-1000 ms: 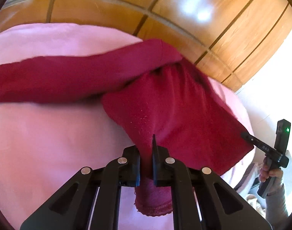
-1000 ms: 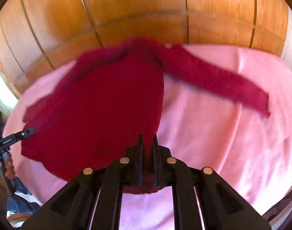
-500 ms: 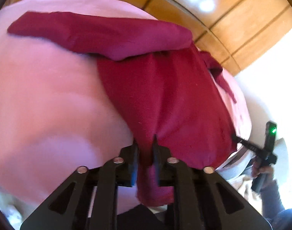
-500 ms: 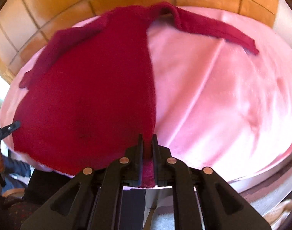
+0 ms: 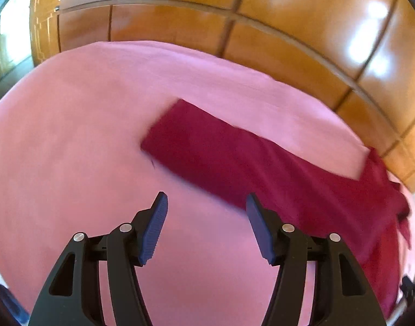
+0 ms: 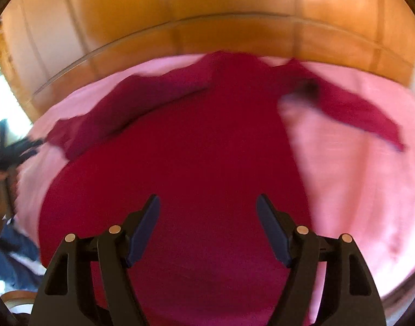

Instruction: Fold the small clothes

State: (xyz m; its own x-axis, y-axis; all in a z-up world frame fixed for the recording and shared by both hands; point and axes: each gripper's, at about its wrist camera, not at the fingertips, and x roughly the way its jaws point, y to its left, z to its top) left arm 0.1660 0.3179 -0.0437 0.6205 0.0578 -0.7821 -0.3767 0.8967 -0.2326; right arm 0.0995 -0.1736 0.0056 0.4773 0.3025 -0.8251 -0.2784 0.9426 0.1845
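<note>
1. Nearest the lens, the left gripper [image 5: 206, 203] has let go of the red sweater's [image 6: 180, 179] hem, which it pinched a second ago; its jaws are opening, with only the pink sheet [image 5: 71, 135] between them.

2. The right gripper [image 6: 207, 206] has released its corner of the hem as well; its jaws are opening above the sweater's body, the pads clear of the cloth.

3. The sweater, held up by both grippers a second ago, now lies spread on the pink sheet, body toward the near edge and neckline toward the far side.

4. Farther out, one sleeve [image 5: 221, 152] stretches flat across the sheet in front of the left gripper, its cuff well apart from the body; the other sleeve [image 6: 362, 114] angles out to the right in the right wrist view.

5. Beyond the sheet stands a wooden panelled wall [image 5: 262, 13].

6. Judged from this layout, the spreading step looks finished and the folding proper not yet begun; the sleeves likely come first. Both views are motion-blurred, so small wrinkles cannot be told.
</note>
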